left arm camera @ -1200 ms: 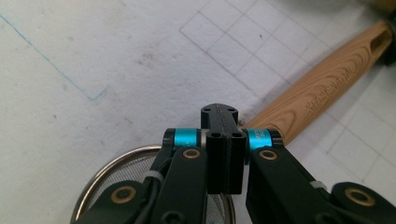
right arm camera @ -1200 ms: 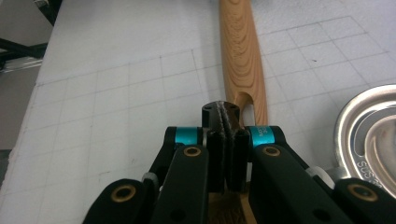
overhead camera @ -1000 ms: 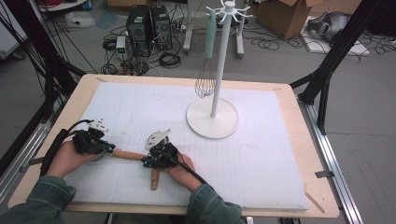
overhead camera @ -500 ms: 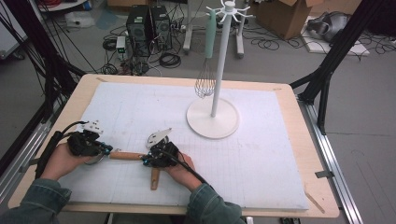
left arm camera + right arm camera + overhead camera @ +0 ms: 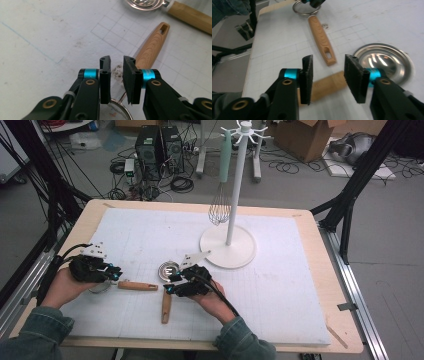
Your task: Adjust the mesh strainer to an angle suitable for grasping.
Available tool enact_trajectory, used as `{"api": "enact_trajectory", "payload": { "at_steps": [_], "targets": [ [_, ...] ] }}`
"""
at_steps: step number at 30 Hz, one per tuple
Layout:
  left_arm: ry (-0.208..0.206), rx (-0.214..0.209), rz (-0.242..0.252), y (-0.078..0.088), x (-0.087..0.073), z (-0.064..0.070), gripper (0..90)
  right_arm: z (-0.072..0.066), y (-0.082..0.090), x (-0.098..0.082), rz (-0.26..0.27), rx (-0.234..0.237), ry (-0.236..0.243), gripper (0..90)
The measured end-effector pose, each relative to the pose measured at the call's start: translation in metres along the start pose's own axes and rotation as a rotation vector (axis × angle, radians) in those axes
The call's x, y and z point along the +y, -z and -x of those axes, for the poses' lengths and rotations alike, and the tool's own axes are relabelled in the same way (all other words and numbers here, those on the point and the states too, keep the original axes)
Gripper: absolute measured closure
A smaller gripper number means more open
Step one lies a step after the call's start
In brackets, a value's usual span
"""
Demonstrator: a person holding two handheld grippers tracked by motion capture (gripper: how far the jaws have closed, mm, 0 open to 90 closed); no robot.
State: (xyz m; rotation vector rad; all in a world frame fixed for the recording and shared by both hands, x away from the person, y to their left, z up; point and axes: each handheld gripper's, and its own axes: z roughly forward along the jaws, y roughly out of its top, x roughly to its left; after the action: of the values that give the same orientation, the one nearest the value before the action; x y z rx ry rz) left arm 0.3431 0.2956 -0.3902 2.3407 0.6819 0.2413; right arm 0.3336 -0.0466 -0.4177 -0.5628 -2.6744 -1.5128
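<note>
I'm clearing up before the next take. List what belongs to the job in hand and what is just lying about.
In the job: wooden-handled strainer, wooden-handled ladle; probably the white stand with its hanging whisk.
Lying about: computer towers, cardboard box, floor cables.

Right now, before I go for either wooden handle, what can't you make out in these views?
- Strainer: left gripper view, its mesh bowl is cut by the bottom edge and hidden behind the left tongs.
- Ladle handle: right gripper view, blurred; the right tongs cover part of it.
- Ladle bowl: high view, too small to tell what the glint inside is.
- Whisk on the stand: high view, hook too small to see.
</note>
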Motion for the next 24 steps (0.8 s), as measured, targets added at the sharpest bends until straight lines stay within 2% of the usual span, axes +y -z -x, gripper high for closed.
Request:
{"api": "enact_trajectory", "payload": {
  "at_steps": [4,10,16,23,24],
  "targets": [
    [-0.02,-0.021,0.01,-0.001,0.001,0.003,68.4,0.004,0.018,-0.007,0.017,-0.025,-0.036,43.5],
    [-0.045,-0.058,0.047,0.003,0.001,0.005,58.8,0.011,0.042,-0.019,0.022,-0.073,-0.068,34.3],
    [-0.075,-0.085,0.066,0.008,0.002,0.008,49.2,0.019,0.068,-0.029,0.027,-0.116,-0.087,32.9],
    [-0.108,-0.113,0.058,0.008,0.005,0.01,47.9,0.024,0.099,-0.041,0.049,-0.152,-0.109,31.5],
    [-0.101,-0.117,0.065,0.007,0.005,0.011,48.0,0.025,0.102,-0.043,0.053,-0.159,-0.109,31.2]
  ]
}}
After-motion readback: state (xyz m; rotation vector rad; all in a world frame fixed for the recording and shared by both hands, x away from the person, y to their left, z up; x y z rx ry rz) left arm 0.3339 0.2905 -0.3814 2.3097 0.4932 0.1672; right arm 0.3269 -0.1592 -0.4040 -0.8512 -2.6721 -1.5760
